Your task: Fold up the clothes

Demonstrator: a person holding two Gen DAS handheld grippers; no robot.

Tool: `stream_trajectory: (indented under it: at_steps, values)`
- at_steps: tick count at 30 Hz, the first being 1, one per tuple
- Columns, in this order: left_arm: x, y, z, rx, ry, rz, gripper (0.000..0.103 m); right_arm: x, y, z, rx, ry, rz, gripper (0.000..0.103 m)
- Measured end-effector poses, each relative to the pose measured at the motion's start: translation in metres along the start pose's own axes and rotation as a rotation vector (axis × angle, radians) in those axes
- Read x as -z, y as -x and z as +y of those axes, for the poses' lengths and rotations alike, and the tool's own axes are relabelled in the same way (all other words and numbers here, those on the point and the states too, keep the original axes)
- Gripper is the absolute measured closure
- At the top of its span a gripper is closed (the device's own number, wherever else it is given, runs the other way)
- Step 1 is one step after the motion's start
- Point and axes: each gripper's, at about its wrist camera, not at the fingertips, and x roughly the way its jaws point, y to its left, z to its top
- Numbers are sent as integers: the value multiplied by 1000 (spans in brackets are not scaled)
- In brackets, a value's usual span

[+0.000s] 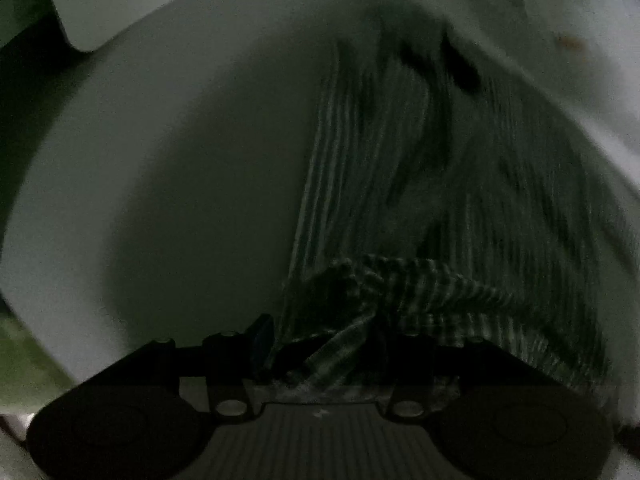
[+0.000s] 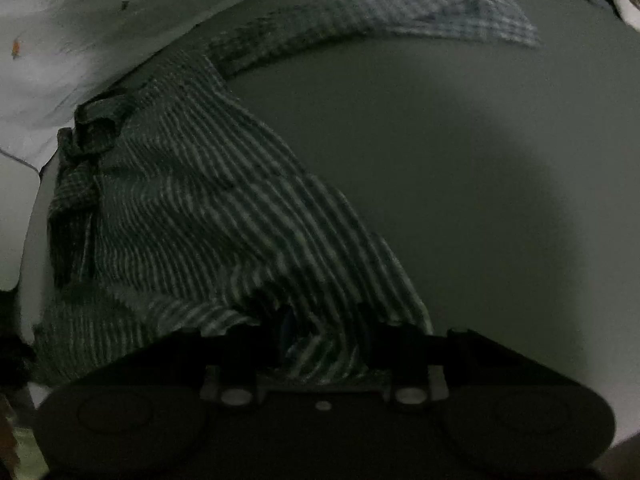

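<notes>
While both grippers point down at it, a striped shirt (image 1: 420,200) lies spread on the pale desk (image 1: 160,180), with one hem corner at each gripper.

Just ahead of the left gripper (image 1: 324,344) the striped cloth bunches into a dark knot of folds and runs between its fingers; just ahead of the right gripper (image 2: 328,344) the hem does the same. Both sets of jaws stand partly apart, but dim light and blur leave it unclear whether the pads press the cloth, so I cannot tell grip from release. Holding two corners likely serves to carry one edge over for a fold. Only the right wrist view shows a sleeve (image 2: 380,16) stretched far ahead across the desk; only the left wrist view shows bare desk off to the gripper's left. A white cloth (image 2: 60,48) lies beyond the shirt.
</notes>
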Motion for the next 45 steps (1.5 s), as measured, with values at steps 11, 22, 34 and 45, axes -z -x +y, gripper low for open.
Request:
stream_trajectory:
  at_steps: [11,22,34,45]
  values:
    - [-35,47,-1,36,94,-180,41,-51,29,-27,17,-107,-191,62]
    - [-111,10,-74,56,138,-283,34,-148,9,-82,121,-268,-402,53]
    - [-170,-53,-84,-206,51,-202,34,-207,-41,-114,206,-125,-397,57]
    - [-205,-86,-77,-152,-3,-212,35,-243,6,-138,521,-64,-568,100]
